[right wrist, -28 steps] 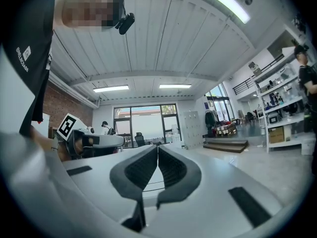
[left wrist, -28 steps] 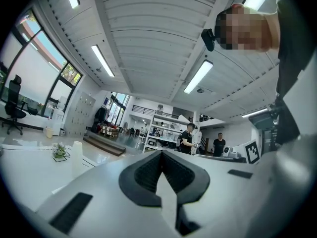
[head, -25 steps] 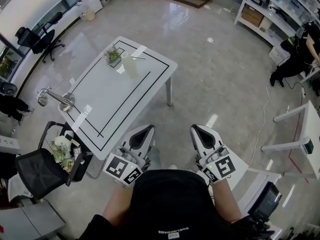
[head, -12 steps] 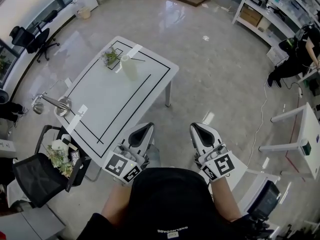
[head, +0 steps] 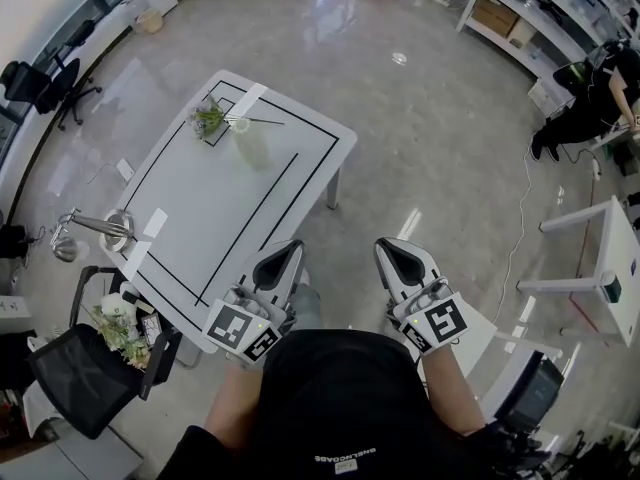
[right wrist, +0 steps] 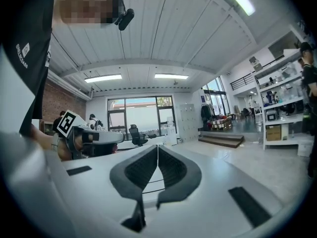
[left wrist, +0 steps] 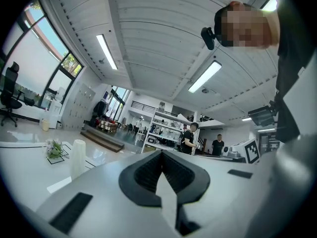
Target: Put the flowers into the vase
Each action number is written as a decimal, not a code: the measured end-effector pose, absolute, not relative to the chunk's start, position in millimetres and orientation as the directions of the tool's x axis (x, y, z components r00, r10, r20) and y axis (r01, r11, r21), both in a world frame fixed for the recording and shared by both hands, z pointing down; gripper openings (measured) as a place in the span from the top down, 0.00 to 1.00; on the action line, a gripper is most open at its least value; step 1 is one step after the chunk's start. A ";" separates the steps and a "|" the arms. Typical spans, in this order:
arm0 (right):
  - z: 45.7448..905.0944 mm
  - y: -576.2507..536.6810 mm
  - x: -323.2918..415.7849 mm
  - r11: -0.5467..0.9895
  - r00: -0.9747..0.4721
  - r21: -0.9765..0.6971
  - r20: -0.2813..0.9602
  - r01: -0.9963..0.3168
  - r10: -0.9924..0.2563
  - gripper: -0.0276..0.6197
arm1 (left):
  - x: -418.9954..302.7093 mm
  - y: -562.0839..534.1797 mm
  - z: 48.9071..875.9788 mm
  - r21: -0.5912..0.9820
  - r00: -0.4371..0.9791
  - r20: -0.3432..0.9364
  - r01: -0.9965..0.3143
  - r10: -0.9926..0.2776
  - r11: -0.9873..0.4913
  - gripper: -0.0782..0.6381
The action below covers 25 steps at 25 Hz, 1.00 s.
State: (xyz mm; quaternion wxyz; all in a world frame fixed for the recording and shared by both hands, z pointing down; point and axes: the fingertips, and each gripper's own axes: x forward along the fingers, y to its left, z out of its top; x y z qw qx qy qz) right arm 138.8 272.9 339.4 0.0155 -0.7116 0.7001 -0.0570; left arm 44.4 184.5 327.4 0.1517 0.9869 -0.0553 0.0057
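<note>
Well, white vase (head: 250, 142); shirt txt (head: 343, 461) illegible.

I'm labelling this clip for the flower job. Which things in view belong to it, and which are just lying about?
Belong to the job:
flowers on the white table
vase near them
left tool and right tool, both shut and empty

Lying about:
metal lamp
black chair with a leafy bundle
office chair

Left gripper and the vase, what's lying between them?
Head view: only bare white tabletop crossed by black lines lies between the left gripper and the vase.
</note>
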 end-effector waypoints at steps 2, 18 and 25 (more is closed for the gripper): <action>340.7 259.4 145.0 -0.024 0.017 -0.106 0.065 -0.994 -0.998 0.94 | 50.6 170.6 328.5 0.304 0.994 0.031 -0.108 -0.104 -0.947 0.89; 352.7 112.0 184.4 -0.040 0.025 -0.088 0.165 -0.995 -0.986 0.94 | 66.0 23.6 360.1 0.364 0.991 0.076 -0.128 -0.107 -0.922 0.89; 362.9 51.9 191.3 -0.036 0.026 -0.039 0.220 -0.999 -0.975 0.94 | 43.4 -26.1 392.4 0.417 0.985 0.109 -0.169 -0.135 -0.893 0.89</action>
